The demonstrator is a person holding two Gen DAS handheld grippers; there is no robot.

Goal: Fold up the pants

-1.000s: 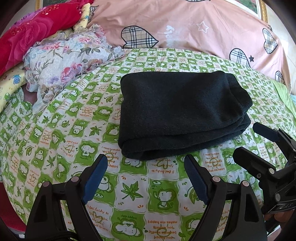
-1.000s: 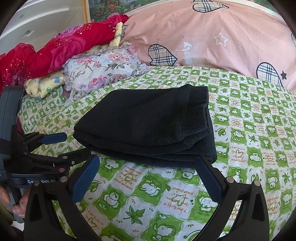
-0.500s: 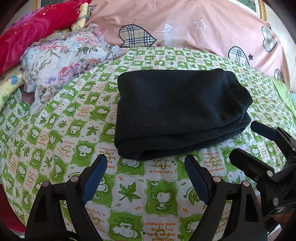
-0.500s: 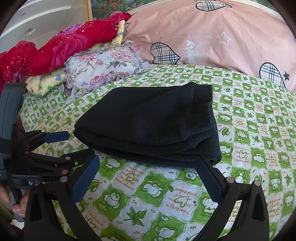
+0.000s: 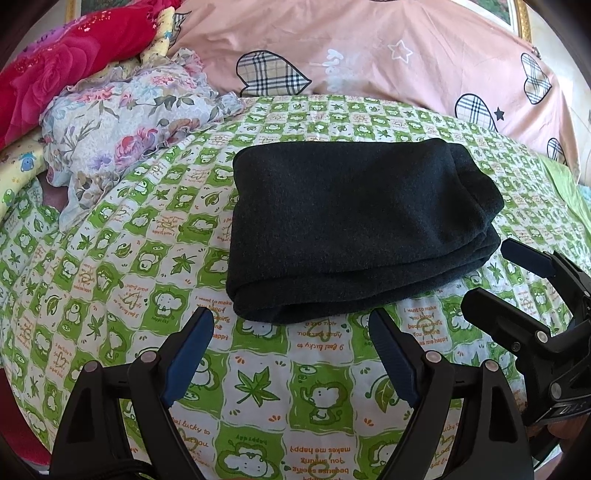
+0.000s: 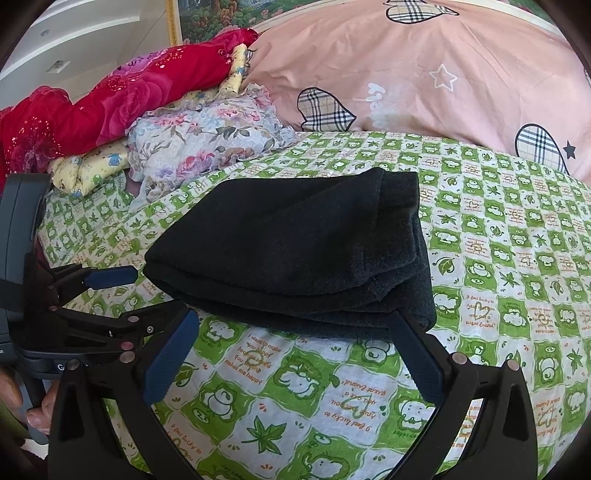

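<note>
my left gripper (image 5: 291,334) and right gripper (image 6: 291,332) are both released, just short of the folded black pants (image 5: 354,229) on the bed (image 5: 122,266).

Bedroom in a home: bed (image 5: 122,280) with green checked cartoon sheet, pink quilt (image 5: 369,55) and red floral blanket (image 6: 122,96) piled beyond the gripper (image 5: 291,339), framed picture (image 6: 221,14) on wall.

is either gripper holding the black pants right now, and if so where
Nothing is held. The left gripper and right gripper are both open, short of the folded black pants on the bed sheet.
</note>
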